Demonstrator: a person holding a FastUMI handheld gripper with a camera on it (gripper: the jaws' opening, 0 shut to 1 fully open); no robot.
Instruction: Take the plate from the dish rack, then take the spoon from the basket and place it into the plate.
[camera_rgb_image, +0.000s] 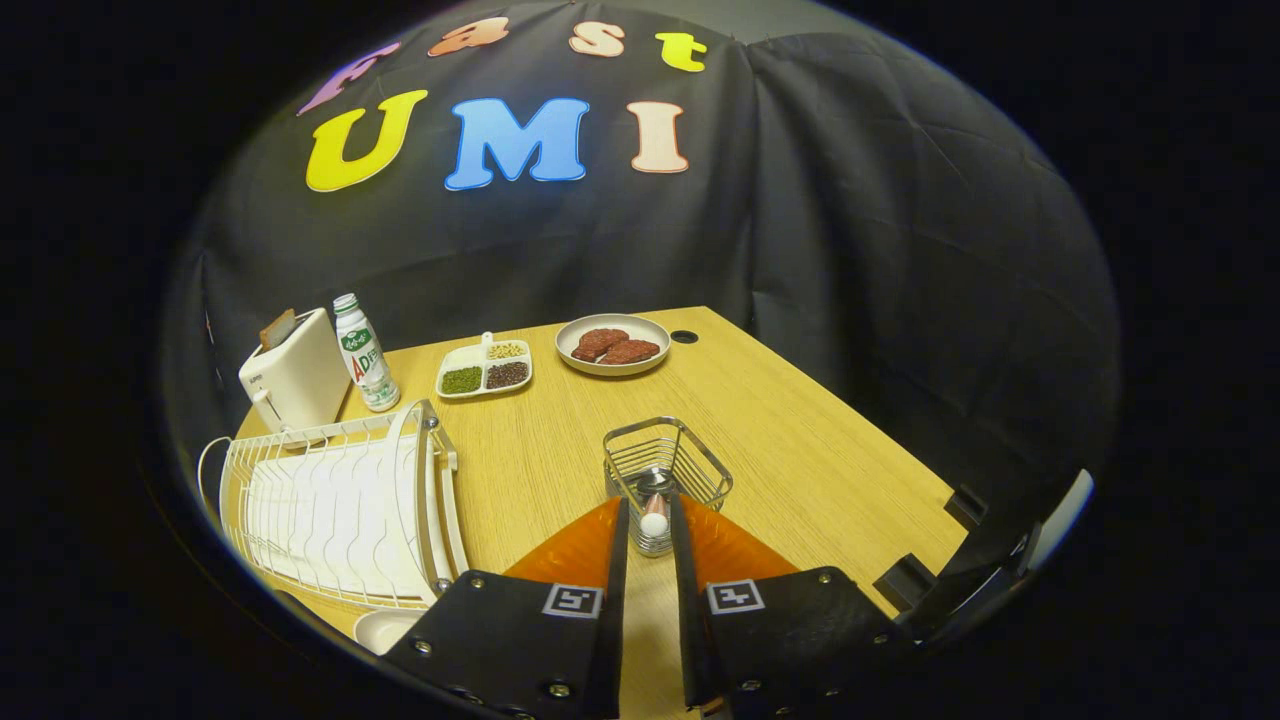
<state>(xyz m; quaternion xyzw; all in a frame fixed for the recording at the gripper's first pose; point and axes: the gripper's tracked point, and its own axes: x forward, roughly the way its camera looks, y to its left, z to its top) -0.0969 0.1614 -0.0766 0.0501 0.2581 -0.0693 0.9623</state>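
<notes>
A wire basket stands on the wooden table just ahead of my fingers. The spoon stands in it, its white handle end up and its metal part behind. My gripper has its two fingers narrowed to a small gap with the spoon's white end pinched between them, still inside the basket. The white dish rack lies to the left of the fingers. Beside the left finger, near the table's front edge, shows part of the white plate.
At the back left stand a white toaster and a bottle. A divided dish of beans and a plate of meat sit at the back. The table's right edge runs close to the basket.
</notes>
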